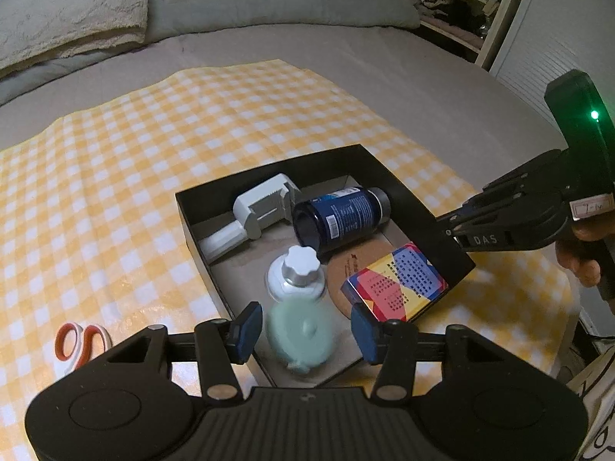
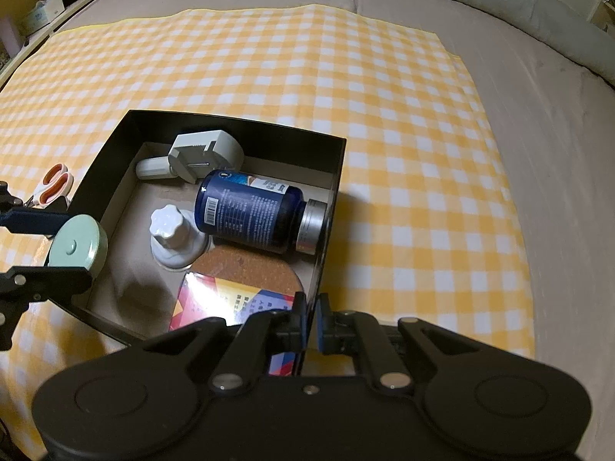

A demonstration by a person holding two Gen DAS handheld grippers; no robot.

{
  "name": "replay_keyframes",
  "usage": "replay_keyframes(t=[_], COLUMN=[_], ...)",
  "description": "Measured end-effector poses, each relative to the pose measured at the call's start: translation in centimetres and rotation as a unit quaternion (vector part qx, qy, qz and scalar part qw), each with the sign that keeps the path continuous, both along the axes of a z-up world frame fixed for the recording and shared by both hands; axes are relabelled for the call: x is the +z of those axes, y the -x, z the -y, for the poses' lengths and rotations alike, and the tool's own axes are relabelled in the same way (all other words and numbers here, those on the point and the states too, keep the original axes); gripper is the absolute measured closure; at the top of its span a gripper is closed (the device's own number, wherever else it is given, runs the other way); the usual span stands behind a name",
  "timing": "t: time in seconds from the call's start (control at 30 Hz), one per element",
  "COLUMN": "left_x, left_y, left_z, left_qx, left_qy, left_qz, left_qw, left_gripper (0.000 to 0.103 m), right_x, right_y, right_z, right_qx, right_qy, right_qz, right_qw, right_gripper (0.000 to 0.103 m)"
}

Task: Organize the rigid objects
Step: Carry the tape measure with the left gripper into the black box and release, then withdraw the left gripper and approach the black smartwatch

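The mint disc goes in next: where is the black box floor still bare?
Bare floor lies along the left wall, bordered by the white knobbed jar and colourful carton. Bottle and coaster crowd the right.

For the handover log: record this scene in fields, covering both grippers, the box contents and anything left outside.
Left gripper: open, green disc between its pads, over the black box
Right gripper: shut on the box's wall
In box: blue bottle on its side, white tool, white knob, cork coaster, colourful carton
Outside: scissors on the checked cloth
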State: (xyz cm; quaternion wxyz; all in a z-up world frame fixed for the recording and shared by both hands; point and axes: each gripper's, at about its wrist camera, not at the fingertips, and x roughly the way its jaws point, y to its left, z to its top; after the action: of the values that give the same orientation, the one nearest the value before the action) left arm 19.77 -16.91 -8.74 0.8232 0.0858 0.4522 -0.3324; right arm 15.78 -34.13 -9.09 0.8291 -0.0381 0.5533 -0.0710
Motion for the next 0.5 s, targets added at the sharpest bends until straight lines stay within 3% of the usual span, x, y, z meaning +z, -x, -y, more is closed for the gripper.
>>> replay_keyframes(t=[0.27, 0.5], left_x=[0.3, 0.6], left_y=[0.4, 1.1], left_z=[-0.3, -0.7], left_qx=[-0.002, -0.002], left_qy=[0.007, 0.011], left_qz=[-0.003, -0.001], left_qw=[1.0, 0.9999], left_gripper=[0.036, 0.035], right_x=[0.1, -0.3], right_y=[0.1, 0.3], right_z=[0.2, 0.7], right_qx=[-0.009, -0.028], right_qy=[-0.009, -0.035], right_qz=[0.003, -0.003], right_qw=[1.0, 0.999], right_gripper=[0.098, 0.098])
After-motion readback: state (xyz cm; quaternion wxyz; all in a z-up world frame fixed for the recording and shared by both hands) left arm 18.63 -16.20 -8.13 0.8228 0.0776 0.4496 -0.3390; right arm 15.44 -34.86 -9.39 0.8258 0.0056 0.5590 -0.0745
